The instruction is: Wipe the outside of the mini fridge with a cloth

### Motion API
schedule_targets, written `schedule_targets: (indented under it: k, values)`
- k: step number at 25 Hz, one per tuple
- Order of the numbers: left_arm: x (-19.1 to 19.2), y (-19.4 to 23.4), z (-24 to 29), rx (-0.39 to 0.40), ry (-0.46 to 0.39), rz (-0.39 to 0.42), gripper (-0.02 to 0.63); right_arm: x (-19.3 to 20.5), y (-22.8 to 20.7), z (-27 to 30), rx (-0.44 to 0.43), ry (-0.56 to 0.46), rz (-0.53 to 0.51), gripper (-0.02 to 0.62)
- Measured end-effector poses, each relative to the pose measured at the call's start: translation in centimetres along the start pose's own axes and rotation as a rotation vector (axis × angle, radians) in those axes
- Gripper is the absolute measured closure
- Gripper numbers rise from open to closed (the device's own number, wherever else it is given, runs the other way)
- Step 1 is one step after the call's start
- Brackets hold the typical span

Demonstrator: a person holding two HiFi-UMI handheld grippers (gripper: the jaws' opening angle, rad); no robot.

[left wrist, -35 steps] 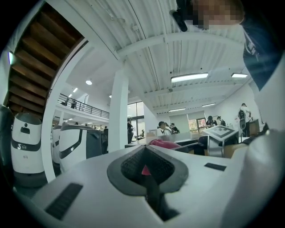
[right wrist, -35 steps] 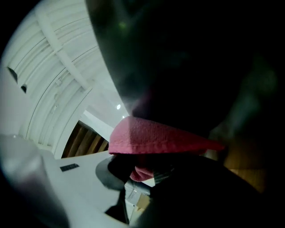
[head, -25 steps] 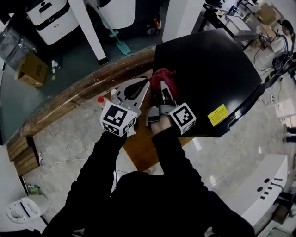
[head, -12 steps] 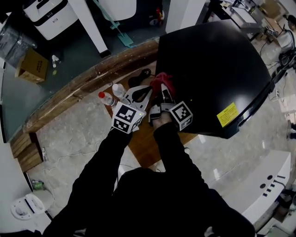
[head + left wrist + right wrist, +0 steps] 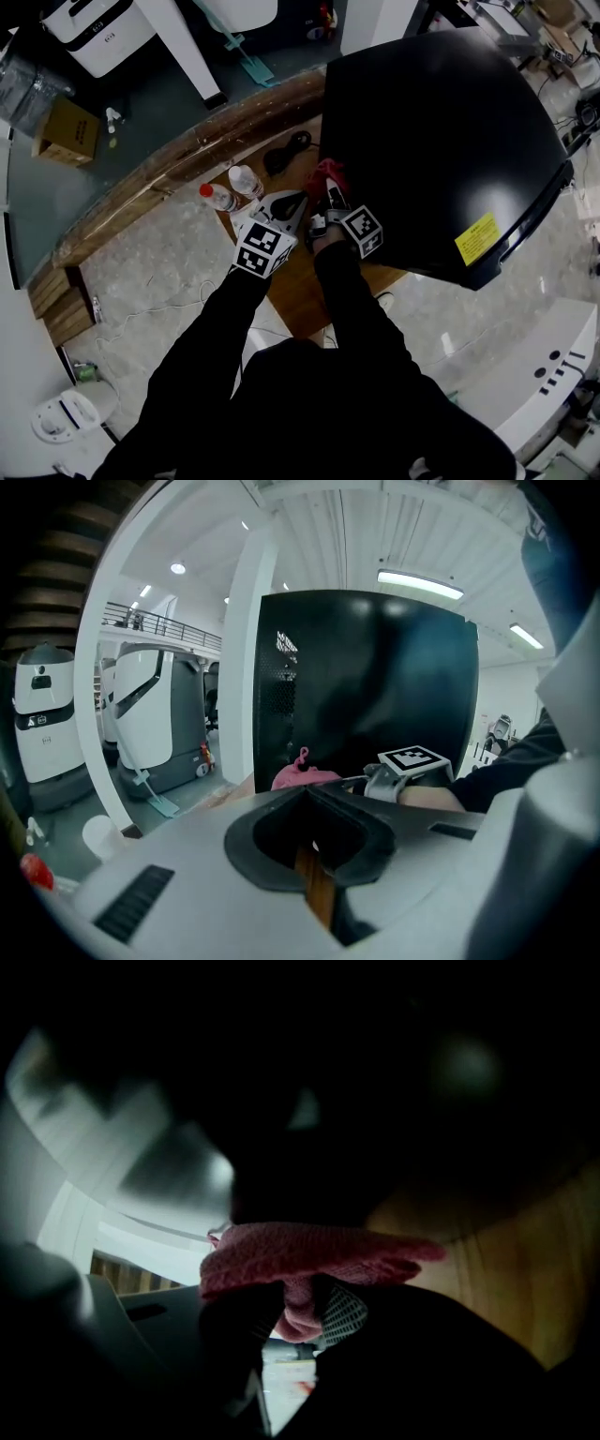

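The black mini fridge (image 5: pixel 441 131) fills the upper right of the head view. My right gripper (image 5: pixel 330 194) is shut on a red-pink cloth (image 5: pixel 325 174), which is pressed against the fridge's left side. In the right gripper view the cloth (image 5: pixel 309 1251) bunches between the jaws of the right gripper (image 5: pixel 298 1302), under the dark fridge wall (image 5: pixel 375 1101). My left gripper (image 5: pixel 286 202) hangs just left of it, shut and holding nothing. The left gripper view shows the fridge (image 5: pixel 375 686), the cloth (image 5: pixel 300 776) and the left gripper (image 5: pixel 309 799).
Two small plastic bottles (image 5: pixel 220 197) (image 5: pixel 246 180) stand left of the left gripper. A black cable (image 5: pixel 286 150) lies coiled on the wooden board (image 5: pixel 291 281) beside the fridge. A curved wooden ledge (image 5: pixel 169 178) runs behind. White machines (image 5: pixel 89 33) stand beyond it.
My right gripper has slid the cloth nearer to me along the fridge's left side. The left gripper drew back with it, uncovering the two bottles and the cable.
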State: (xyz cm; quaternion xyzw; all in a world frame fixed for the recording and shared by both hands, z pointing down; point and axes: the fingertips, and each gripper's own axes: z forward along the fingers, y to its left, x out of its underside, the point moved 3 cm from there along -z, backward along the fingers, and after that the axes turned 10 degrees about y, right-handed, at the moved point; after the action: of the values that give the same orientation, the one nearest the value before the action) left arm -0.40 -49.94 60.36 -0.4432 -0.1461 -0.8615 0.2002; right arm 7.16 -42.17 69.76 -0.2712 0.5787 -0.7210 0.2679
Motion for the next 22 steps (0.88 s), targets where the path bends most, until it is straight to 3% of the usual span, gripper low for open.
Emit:
schedule_targets:
  k: [10, 13, 17, 22]
  values:
    - [2.3, -0.7, 1.1, 0.015, 0.046, -0.034, 0.603, 0.6, -7.7, 0.4, 0.195, -0.006, 0.109, 0.508]
    - [2.2, -0.4, 0.5, 0.008, 0.031, -0.049, 0.603, 1.2, -8.3, 0.8, 0.191, 0.010, 0.118, 0.511]
    - [0.8, -0.3, -1.3, -0.015, -0.019, -0.048, 0.603, 2.9, -4.0, -0.3, 0.112, 0.066, 0.055, 0.511]
    - [-2.4, -0.5, -5.3, -0.026, -0.081, -0.026, 0.603, 6.0, 7.2, -5.6, -0.023, 0.102, -0.144, 0.511]
